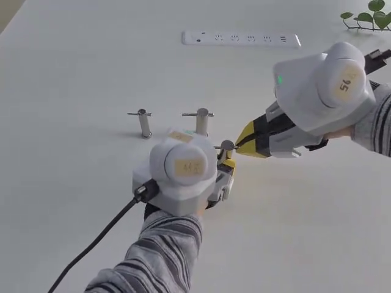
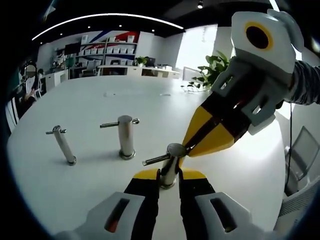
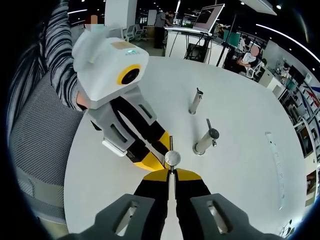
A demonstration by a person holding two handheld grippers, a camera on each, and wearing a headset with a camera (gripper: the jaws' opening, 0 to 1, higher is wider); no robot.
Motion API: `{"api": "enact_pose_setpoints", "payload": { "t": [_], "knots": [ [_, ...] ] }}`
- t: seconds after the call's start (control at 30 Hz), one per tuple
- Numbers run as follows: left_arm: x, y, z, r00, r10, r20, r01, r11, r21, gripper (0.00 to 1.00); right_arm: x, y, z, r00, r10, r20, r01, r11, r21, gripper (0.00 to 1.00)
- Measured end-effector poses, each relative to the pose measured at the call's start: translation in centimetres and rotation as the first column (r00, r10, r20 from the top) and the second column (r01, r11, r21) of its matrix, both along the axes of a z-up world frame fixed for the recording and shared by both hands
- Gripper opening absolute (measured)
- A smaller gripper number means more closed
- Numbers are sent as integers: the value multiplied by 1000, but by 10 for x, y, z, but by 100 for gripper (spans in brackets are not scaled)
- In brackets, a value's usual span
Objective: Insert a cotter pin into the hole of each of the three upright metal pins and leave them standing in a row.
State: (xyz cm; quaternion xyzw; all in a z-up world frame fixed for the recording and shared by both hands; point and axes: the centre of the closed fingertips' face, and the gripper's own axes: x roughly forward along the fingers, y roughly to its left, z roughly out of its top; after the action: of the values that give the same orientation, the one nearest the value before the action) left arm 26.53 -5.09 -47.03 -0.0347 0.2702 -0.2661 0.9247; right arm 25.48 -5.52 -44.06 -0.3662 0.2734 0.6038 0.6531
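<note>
The left gripper (image 2: 169,176) clamps a cylindrical metal pin (image 2: 175,149); right gripper (image 3: 171,174) pinches its thin cotter pin (image 2: 156,160).

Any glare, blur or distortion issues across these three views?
Head view: flat even light, faint soft shadow by the leftmost metal pin, white table nearly washed out. Left gripper view: fisheye bows the table edge, window behind the plant blown out. Right gripper view: near pin sharp, background curved.
</note>
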Motion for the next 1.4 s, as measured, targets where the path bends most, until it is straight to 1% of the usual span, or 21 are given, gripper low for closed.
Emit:
{"api": "enact_pose_setpoints", "payload": {
  "t": [0.07, 0.13, 0.17, 0.2, 0.3, 0.33, 0.4, 0.5, 0.63, 0.67, 0.8, 0.87, 0.97, 1.07, 1.17, 1.23, 1.3, 1.33, 1.4],
  "knots": [
    [0, 0, 0, 1000, -5, 3, 5, 1000, 7, 11, 0, 1, 0, 1000, 2, 3, -2, 1000, 2, 0],
    [-2, -1, -3, 1000, -11, -13, 11, 1000, 4, 14, 0, 2, 0, 1000, -1, 2, 1, 1000, 5, 0],
    [-2, 0, -4, 1000, -12, -13, 12, 1000, 15, 16, 0, 2, 0, 1000, -2, 2, 2, 1000, 5, 0],
    [-3, 1, -5, 1000, -15, -10, 15, 1000, 27, 18, 0, 2, -1, 1000, -5, 0, 5, 1000, 5, 0],
    [-4, 3, -3, 1000, -25, 6, 25, 999, 44, 23, 0, 3, 0, 1000, -17, -9, 17, 1000, 17, 3],
    [-4, 4, -3, 999, -32, 12, 31, 998, 54, 26, 0, 4, 1, 999, -29, -20, 30, 999, 28, 4],
    [-6, 7, -1, 999, -40, 15, 39, 998, 57, 29, 0, 7, 3, 998, -46, -42, 48, 998, 49, 7],
    [-6, 11, 2, 999, -40, 21, 39, 998, 48, 33, 0, 11, 3, 995, -70, -69, 74, 995, 68, 11],
    [-9, 14, 5, 998, -52, 25, 51, 998, 44, 40, 0, 14, -1, 992, -87, -90, 94, 993, 72, 13],
    [-9, 14, 5, 998, -54, 26, 53, 998, 42, 41, 0, 15, -3, 990, -94, -103, 102, 992, 74, 13],
    [-12, 17, 9, 997, -67, 35, 66, 997, 43, 46, 2, 17, -6, 985, -117, -127, 128, 988, 87, 12],
    [-13, 18, 11, 997, -75, 36, 74, 997, 34, 48, 3, 19, -7, 981, -130, -141, 144, 985, 97, 12],
    [-13, 19, 16, 995, -85, 44, 83, 996, 34, 51, 3, 20, -8, 980, -134, -149, 149, 984, 100, 11],
    [-13, 20, 19, 995, -85, 47, 84, 996, 21, 54, 0, 22, -9, 977, -131, -166, 150, 983, 108, 9],
    [-14, 20, 22, 994, -95, 52, 94, 995, 17, 58, 1, 21, -9, 976, -135, -170, 155, 982, 109, 9],
    [-15, 20, 23, 993, -101, 52, 100, 995, 15, 59, 2, 20, -8, 973, -136, -185, 158, 981, 110, 9],
    [-16, 21, 23, 993, -108, 53, 107, 994, 20, 61, 3, 20, -8, 971, -139, -193, 162, 981, 110, 8],
    [-17, 22, 22, 992, -115, 52, 114, 993, 26, 62, 4, 20, -8, 967, -148, -207, 173, 979, 111, 8],
    [-21, 25, 20, 990, -132, 53, 129, 990, 48, 64, 5, 19, -8, 965, -151, -216, 179, 977, 117, 8]
  ]
}}
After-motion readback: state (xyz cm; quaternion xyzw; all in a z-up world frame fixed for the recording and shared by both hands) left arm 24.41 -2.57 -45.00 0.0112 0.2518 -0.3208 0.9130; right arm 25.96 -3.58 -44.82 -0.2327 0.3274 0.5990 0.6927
